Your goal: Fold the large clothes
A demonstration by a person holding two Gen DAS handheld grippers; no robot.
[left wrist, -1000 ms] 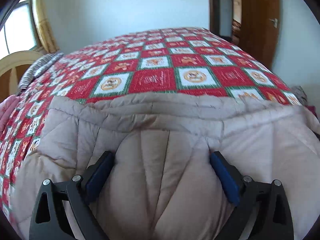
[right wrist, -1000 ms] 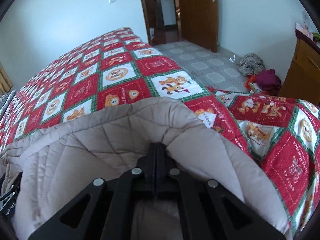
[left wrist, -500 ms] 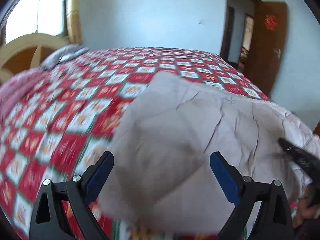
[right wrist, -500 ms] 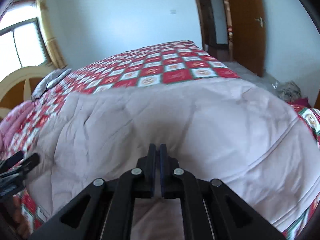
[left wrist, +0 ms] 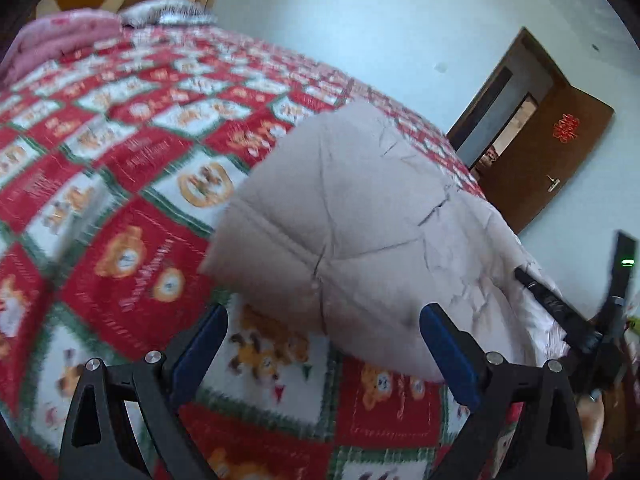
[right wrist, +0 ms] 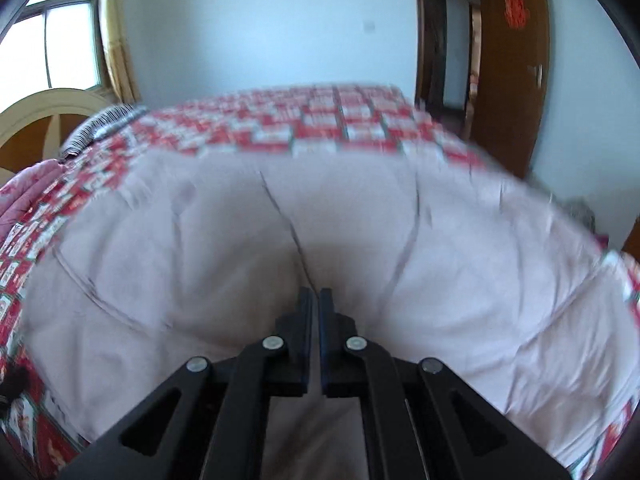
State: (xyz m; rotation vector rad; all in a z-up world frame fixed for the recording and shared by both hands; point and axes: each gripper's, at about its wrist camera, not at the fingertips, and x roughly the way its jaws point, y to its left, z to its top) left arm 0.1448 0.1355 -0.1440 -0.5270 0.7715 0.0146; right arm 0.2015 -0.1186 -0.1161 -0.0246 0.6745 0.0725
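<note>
A beige quilted coat (left wrist: 360, 216) lies bunched on the red checked bedspread (left wrist: 120, 184). My left gripper (left wrist: 324, 320) is open just in front of the coat's near left corner, its blue pads (left wrist: 200, 344) apart and touching nothing. In the right wrist view the coat (right wrist: 200, 248) fills the middle. My right gripper (right wrist: 316, 294) is shut on a pinch of its fabric, which puckers toward the tips. That right gripper (left wrist: 560, 304) also shows at the coat's right edge in the left wrist view.
A pink blanket (left wrist: 60, 36) and a striped pillow (left wrist: 168, 12) lie by the wooden headboard (right wrist: 48, 112). A brown door (left wrist: 552, 152) stands open past the bed's far corner. A window (right wrist: 60, 52) is at the left. Bare bedspread stretches left of the coat.
My left gripper came off the coat and swung left, rolling; bedspread now lies under it. My right gripper stayed shut on the coat and turned toward the headboard side.
</note>
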